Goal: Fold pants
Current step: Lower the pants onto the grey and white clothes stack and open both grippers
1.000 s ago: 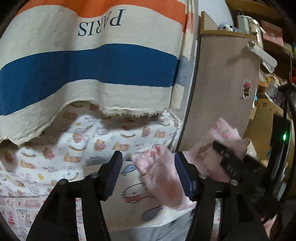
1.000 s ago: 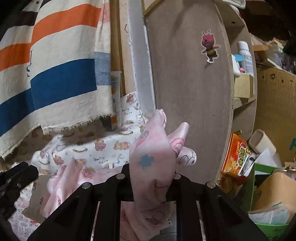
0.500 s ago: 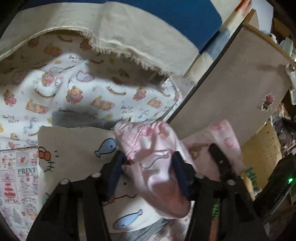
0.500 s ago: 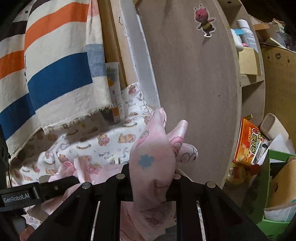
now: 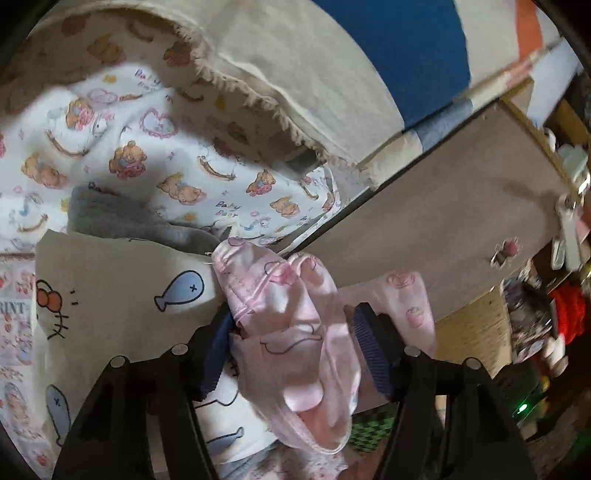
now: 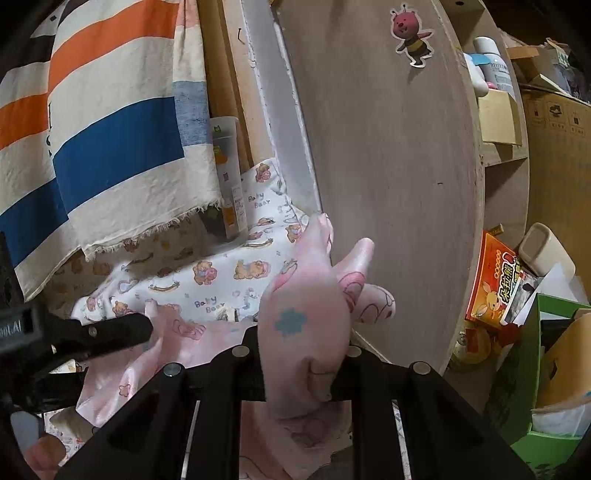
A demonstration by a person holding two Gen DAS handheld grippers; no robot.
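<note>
Over the bear-printed white sheet (image 5: pixel 173 184), the left gripper (image 5: pixel 291 328) is straddling a bunched fold of the pink cartoon-printed cotton pants (image 5: pixel 295 332), its jaws having just been opening. Further right, the right gripper (image 6: pixel 303 365) is clamping another bunch of the pants beside the grey-brown wooden panel (image 6: pixel 388 184).

The right gripper (image 6: pixel 301 373) pinches a bunched fold of pink pants (image 6: pixel 303 325) beside the brown wooden panel (image 6: pixel 388 184) with the bee sticker (image 6: pixel 410 35).

A bear-print sheet (image 5: pixel 177 177) covers the surface, with a cartoon-cat cloth (image 5: pixel 110 288) (fish-patterned) lying on it.
</note>
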